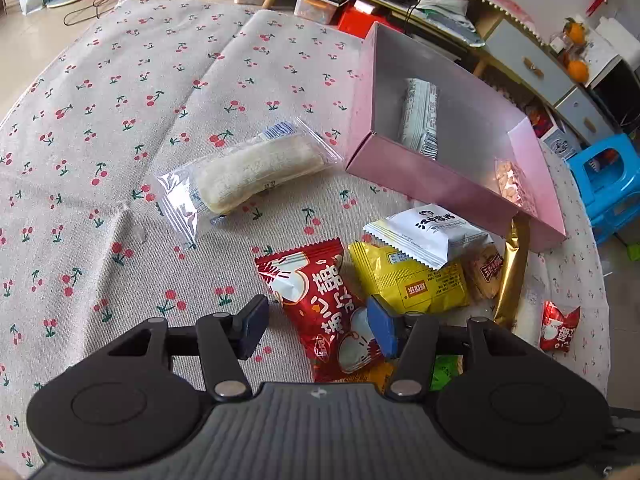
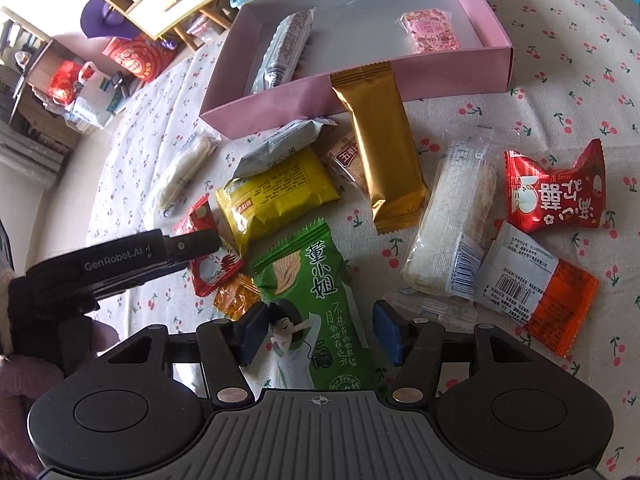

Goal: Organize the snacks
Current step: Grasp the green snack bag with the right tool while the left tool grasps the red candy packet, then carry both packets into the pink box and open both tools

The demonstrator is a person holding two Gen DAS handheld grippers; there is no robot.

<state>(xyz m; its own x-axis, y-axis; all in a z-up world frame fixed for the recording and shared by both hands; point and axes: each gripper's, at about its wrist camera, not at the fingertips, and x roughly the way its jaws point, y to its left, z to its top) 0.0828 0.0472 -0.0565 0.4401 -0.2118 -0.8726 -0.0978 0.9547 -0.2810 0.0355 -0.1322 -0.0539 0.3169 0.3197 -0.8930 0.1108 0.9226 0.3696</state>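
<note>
A pink box (image 1: 432,184) (image 2: 280,108) stands on the cherry-print cloth, holding a grey-white wrapped bar (image 1: 420,116) (image 2: 286,48) and a pink nut bar (image 2: 430,30). My left gripper (image 1: 318,330) is open just above the cloth. A red packet (image 1: 320,312) lies between its pads without being pressed. The right wrist view shows this left gripper (image 2: 204,248) from the side, over the same red packet (image 2: 212,258). My right gripper (image 2: 320,334) is open, its pads flanking a green packet (image 2: 316,300) that lies flat.
Loose snacks lie in front of the box: yellow packet (image 1: 408,276) (image 2: 276,196), white packet (image 1: 428,232), gold packet (image 2: 384,156), clear-wrapped rice bars (image 1: 248,172) (image 2: 448,220), small red packet (image 2: 556,188), white-orange packet (image 2: 536,284). Furniture and a blue stool (image 1: 608,184) stand beyond the table edge.
</note>
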